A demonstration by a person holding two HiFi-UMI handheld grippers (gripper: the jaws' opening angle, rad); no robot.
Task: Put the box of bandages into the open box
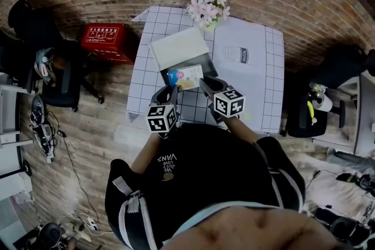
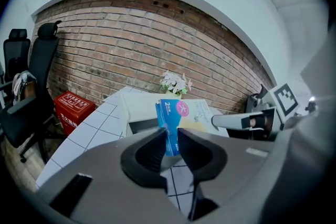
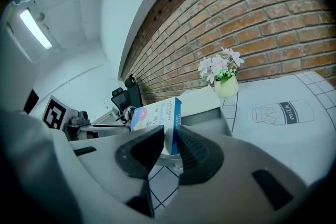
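Head view. The box of bandages (image 1: 186,75) is held clear above the checked table (image 1: 252,91), just at the near edge of the open box (image 1: 176,47), whose white lid is thrown back toward the flowers (image 1: 207,7). It is gripped from both sides, by the left gripper (image 1: 170,91) on one end and the right gripper (image 1: 205,85) on the other. A red crate (image 1: 108,41) is seen on the floor, well apart.

Left gripper view. The jaws are set narrow and clamped on the blue end of the box of bandages, which stands on edge between the pads. The grey wall of the open box is seen just behind and below it.

Right gripper view. The jaws are likewise closed narrow on the opposite end, with only a corner taken between the pads. The open box lies just beyond, and nothing is seen blocking its mouth.

Step in hand, as judged: carrying over and lowering, with the box of bandages not yet in. Both grips should be kept even so that it is not twisted or bowed. It should be brought fully past the near wall before being lowered, and tipped flat if the open box proves shallow. Release is best made once the weight is borne by the floor of the open box. If one gripper is opened first, a tip is risked.
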